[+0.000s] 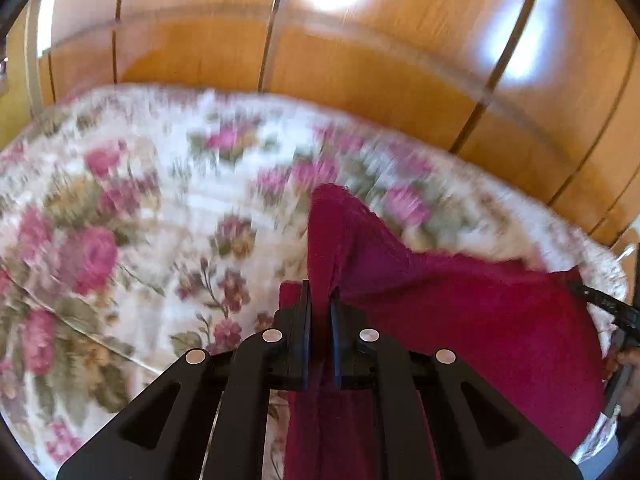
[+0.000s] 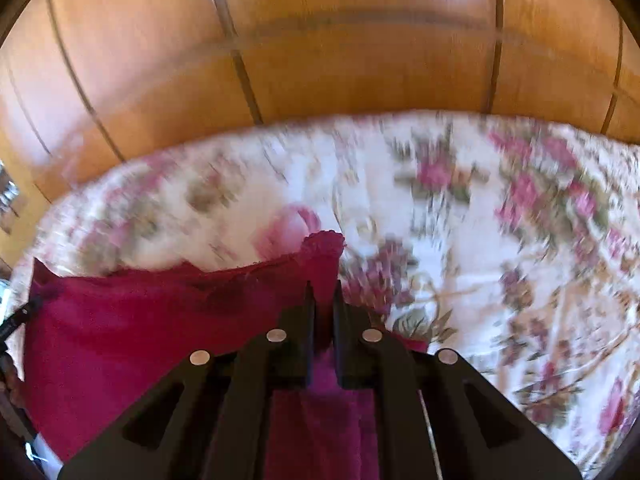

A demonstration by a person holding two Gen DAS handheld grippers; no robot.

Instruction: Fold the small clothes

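A dark red knitted garment [image 1: 480,320] is stretched between my two grippers above a floral bedspread [image 1: 140,208]. My left gripper [image 1: 320,300] is shut on the garment's left corner, and a tip of cloth pokes up past its fingers. The other gripper shows at the right edge of that view. In the right wrist view, the right gripper [image 2: 323,300] is shut on the garment's [image 2: 140,340] right corner, with red cloth bunched between its fingers [image 2: 309,320]. The bedspread [image 2: 480,220] is blurred by motion.
Glossy wooden wardrobe doors [image 1: 360,60] stand right behind the bed's far edge, also seen as wooden doors [image 2: 320,40] in the right wrist view. The bedspread runs wide to the left and right of the garment.
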